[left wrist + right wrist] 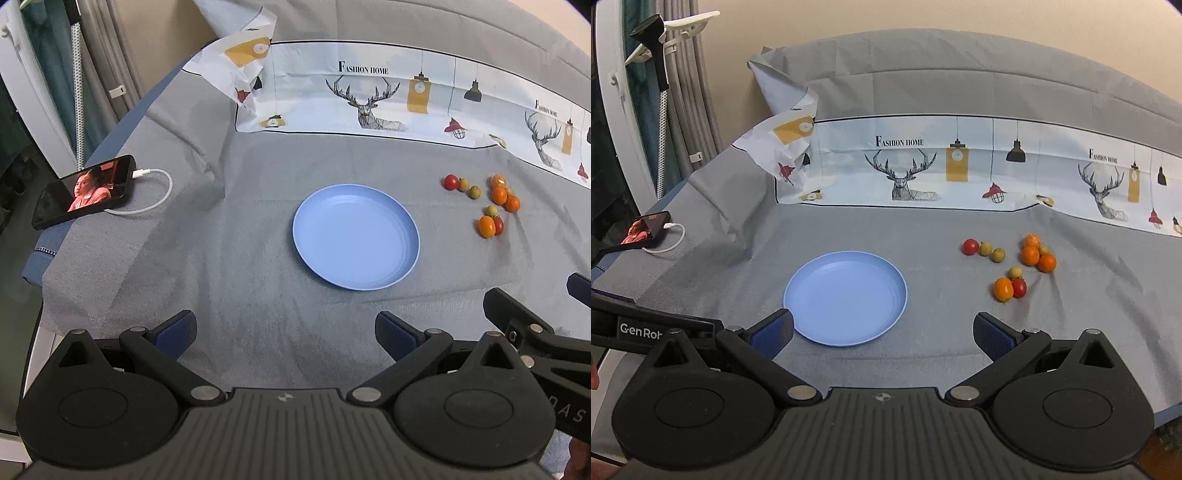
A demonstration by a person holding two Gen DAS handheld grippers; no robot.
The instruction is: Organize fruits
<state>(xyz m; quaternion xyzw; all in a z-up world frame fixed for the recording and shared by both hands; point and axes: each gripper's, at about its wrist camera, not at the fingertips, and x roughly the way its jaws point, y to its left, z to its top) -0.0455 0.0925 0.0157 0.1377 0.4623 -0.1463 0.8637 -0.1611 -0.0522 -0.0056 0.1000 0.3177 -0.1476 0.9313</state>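
An empty light blue plate (325,258) lies on the grey cloth; it also shows in the right wrist view (812,317). To its right lie several small fruits: orange kumquats (499,195) (1030,255), red cherry tomatoes (451,181) (970,246) and small yellow-green fruits (475,192) (998,254). My left gripper (286,332) is open and empty, near the front, short of the plate. My right gripper (882,334) is open and empty, over the plate's near edge; its fingers show at the right of the left wrist view (517,314).
A phone (83,192) with a lit screen and a white charging cable (159,195) lies at the left edge. A printed white cloth strip (369,92) with deer runs along the back. A grey padded backrest (960,74) rises behind it.
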